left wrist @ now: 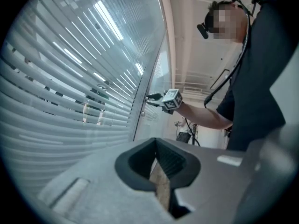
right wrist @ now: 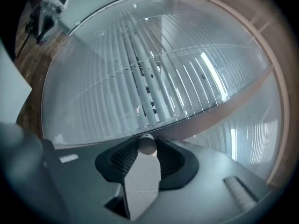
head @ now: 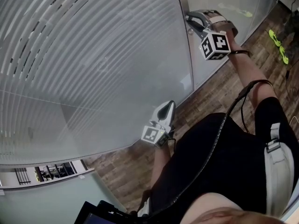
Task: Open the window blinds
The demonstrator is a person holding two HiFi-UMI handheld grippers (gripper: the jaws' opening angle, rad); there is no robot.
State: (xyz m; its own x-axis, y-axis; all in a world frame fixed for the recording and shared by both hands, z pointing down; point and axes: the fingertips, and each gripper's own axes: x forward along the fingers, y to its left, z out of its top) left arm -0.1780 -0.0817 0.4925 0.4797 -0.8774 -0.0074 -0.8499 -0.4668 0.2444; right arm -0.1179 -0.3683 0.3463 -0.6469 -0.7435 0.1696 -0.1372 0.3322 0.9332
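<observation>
**Right hand-held gripper** (right wrist: 147, 147): clenched on a small round metal knob (right wrist: 147, 143), which sits between its pads at the tips. In the head view it is at 1 o'clock, at the edge of the glass (head: 184, 55).

**Left hand-held gripper** (left wrist: 157, 149): pinched together, nothing in it, idle just below centre, above the wooden floor (head: 219, 90).

**Blinds** (head: 84, 69): behind the glass, filling 9 to 12 o'clock. Slats are lowered and only slightly tilted, with thin slits of light between them.

**Progress**: the knob is gripped, which looks like the opening step. Judged early, since the slats have yet to turn flat for a clear view through.
</observation>
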